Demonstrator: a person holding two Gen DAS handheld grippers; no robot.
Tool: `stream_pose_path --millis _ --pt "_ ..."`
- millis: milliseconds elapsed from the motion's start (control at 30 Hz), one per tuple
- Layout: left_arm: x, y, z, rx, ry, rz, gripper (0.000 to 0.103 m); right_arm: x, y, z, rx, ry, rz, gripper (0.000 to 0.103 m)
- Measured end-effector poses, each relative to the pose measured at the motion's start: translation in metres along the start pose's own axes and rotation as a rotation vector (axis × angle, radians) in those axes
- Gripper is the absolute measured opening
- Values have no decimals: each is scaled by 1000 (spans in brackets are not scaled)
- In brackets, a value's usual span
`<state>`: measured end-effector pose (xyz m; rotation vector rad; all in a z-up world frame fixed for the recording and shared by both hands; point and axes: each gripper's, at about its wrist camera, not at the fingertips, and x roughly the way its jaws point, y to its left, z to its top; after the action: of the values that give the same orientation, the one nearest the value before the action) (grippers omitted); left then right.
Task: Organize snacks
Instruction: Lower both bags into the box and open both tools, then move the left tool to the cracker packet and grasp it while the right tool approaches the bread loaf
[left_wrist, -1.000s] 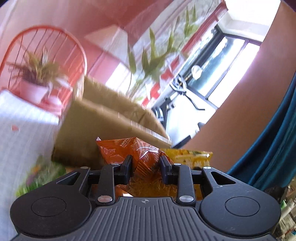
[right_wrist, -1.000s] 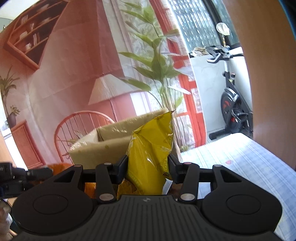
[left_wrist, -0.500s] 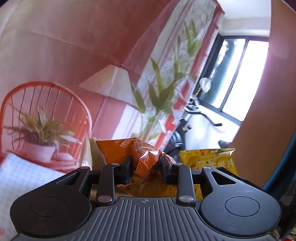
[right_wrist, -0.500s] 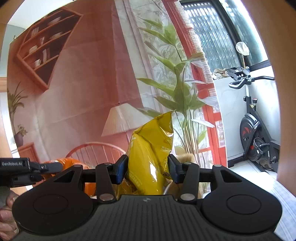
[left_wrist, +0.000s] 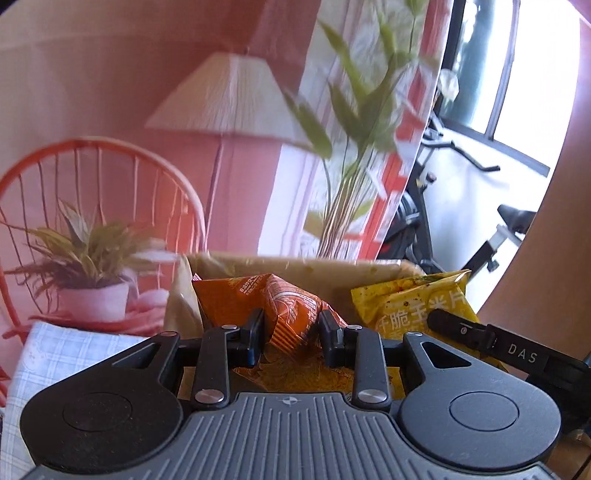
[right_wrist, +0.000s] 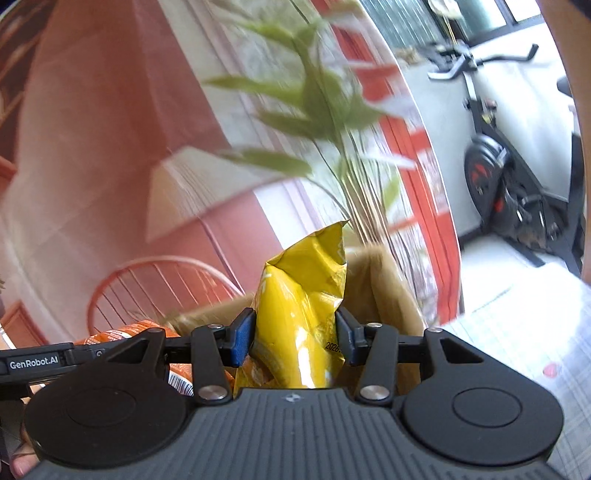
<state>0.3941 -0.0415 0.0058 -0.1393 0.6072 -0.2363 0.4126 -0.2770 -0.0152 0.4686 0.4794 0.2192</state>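
Note:
My left gripper (left_wrist: 291, 338) is shut on an orange snack bag (left_wrist: 266, 306), held up in front of an open cardboard box (left_wrist: 291, 264). My right gripper (right_wrist: 295, 338) is shut on a yellow snack bag (right_wrist: 299, 314), held just before the same box (right_wrist: 384, 295). The yellow bag also shows in the left wrist view (left_wrist: 410, 306), with the right gripper's finger (left_wrist: 491, 345) across it. The orange bag shows in the right wrist view (right_wrist: 129, 330) behind the left gripper's finger (right_wrist: 40, 362).
A checked tablecloth (left_wrist: 55, 347) covers the table under the box, also at the right in the right wrist view (right_wrist: 532, 354). A printed backdrop with a chair, lamp and plants hangs behind. An exercise bike (right_wrist: 517, 184) stands at the right.
Both grippers tilted down and moved closer to the box with their bags still held. The box rim has come back into view right behind both bags.

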Motion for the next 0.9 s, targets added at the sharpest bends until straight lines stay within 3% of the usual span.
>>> stream_pose_path --millis 133,300,433,900 --pt "13 0 -3 19 43 3 36 9 -5 -7 -14 58 -43 49" --pt "14 2 -3 31 52 -9 60 2 -4 -10 -37 70 -79 55" --pt "2 1 -2 55 36 -6 62 -6 1 -12 -62 79 -100 61" --pt "-100 31 -35 90 -20 22 65 -90 37 -46 -190 -14 -72 61"
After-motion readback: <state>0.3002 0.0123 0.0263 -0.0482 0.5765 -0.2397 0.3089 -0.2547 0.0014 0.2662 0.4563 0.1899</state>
